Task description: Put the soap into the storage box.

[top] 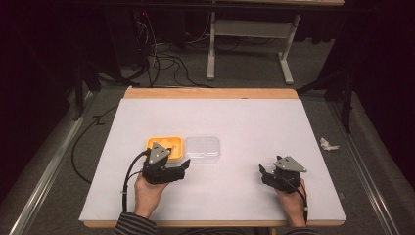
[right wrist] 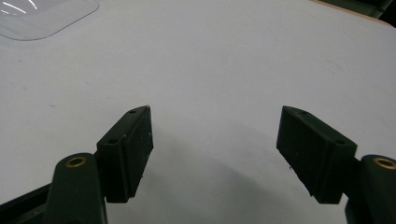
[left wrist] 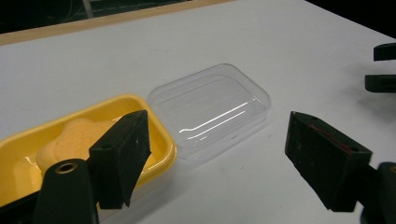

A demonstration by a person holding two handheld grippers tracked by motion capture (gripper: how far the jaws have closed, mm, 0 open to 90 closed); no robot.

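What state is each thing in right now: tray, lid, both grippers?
yellow tray: uncovered, upright on the table, a yellow piece lying inside.
clear lid: off the tray, lying on the table right beside it.
left gripper: open, holding nothing, close to the tray.
right gripper: open, holding nothing, over bare table.

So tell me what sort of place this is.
Probably a lab recording station: a white-topped table in a dark room, loose cables on the floor behind, and a handheld left gripper and right gripper.
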